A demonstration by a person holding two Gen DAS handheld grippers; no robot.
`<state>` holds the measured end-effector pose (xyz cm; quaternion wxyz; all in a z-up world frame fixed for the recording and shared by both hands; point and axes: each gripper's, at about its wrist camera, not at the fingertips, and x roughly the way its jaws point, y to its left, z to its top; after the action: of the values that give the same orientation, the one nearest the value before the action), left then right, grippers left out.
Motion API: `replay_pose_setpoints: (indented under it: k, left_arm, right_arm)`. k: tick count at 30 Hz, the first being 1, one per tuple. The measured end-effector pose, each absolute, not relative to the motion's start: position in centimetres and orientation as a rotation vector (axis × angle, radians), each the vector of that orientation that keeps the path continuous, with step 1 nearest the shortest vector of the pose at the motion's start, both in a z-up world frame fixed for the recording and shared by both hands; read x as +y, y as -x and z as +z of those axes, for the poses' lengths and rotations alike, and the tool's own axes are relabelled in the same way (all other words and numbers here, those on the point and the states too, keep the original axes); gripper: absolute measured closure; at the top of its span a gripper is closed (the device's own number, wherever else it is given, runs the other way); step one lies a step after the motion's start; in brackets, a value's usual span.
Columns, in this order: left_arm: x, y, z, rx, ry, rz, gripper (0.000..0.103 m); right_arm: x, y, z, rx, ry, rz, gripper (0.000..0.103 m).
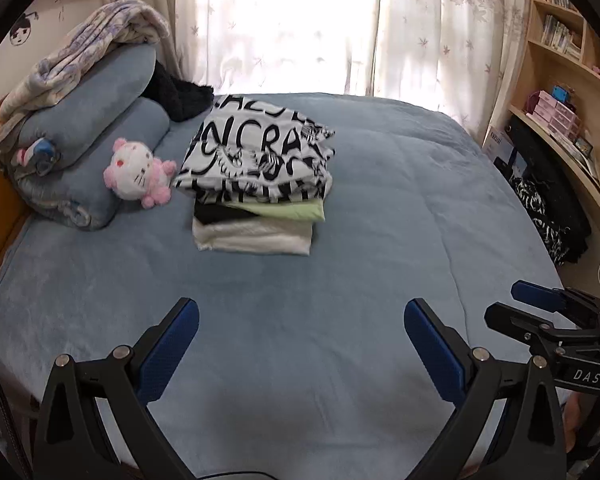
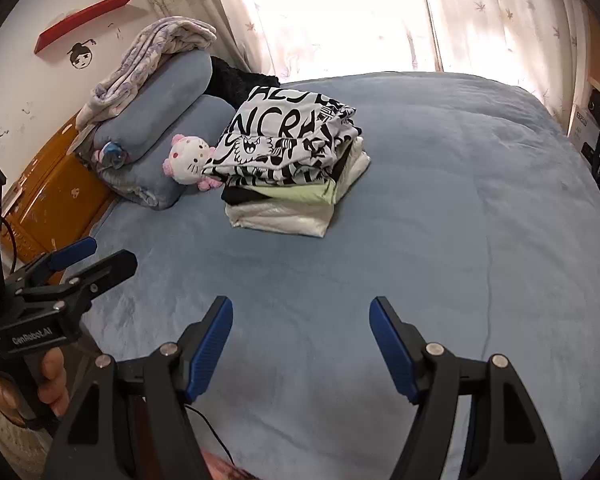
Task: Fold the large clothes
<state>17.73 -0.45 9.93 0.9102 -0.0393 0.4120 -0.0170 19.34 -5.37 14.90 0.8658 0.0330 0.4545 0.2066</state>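
A stack of folded clothes (image 1: 256, 196) (image 2: 290, 176) sits on the blue bed (image 1: 300, 340) (image 2: 440, 240), past its middle. On top lies a black-and-white lettered garment (image 1: 260, 156) (image 2: 292, 140), over a pale green, a black and a white one. My left gripper (image 1: 301, 316) hovers open over bare bedding, well short of the stack, nothing between its blue pads. My right gripper (image 2: 301, 314) is open too, with nothing between its fingers. Each gripper shows in the other's view: the right gripper (image 1: 548, 312) at the right edge, the left gripper (image 2: 88, 258) at the left edge, held by a hand (image 2: 54, 380).
A pink and white plush toy (image 1: 138, 174) (image 2: 190, 158) lies left of the stack, against rolled blue bedding (image 1: 96, 136) with a patterned blanket (image 1: 76, 52) on top. A black fuzzy item (image 1: 180, 96) lies behind. Curtains (image 1: 300, 20) hang behind the bed; shelves (image 1: 560, 92) stand at right, an orange headboard (image 2: 56, 196) at left.
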Motion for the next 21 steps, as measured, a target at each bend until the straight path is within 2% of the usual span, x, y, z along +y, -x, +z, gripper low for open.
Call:
replay_pose_setpoints:
  k: [9,21]
  left_arm:
    - [-2.7,-11.7,9.1,0.843,0.016,-0.029,0.001]
    - [-6.8,-8.7,0.0,0.764,0.076,0.018,0.001]
  right_arm:
    - [-9.0,-14.2,14.3,0.915,-0.072,0.426,0.032]
    - [-10.5,-8.9,7.4,0.874,-0.083,0.297,0.031]
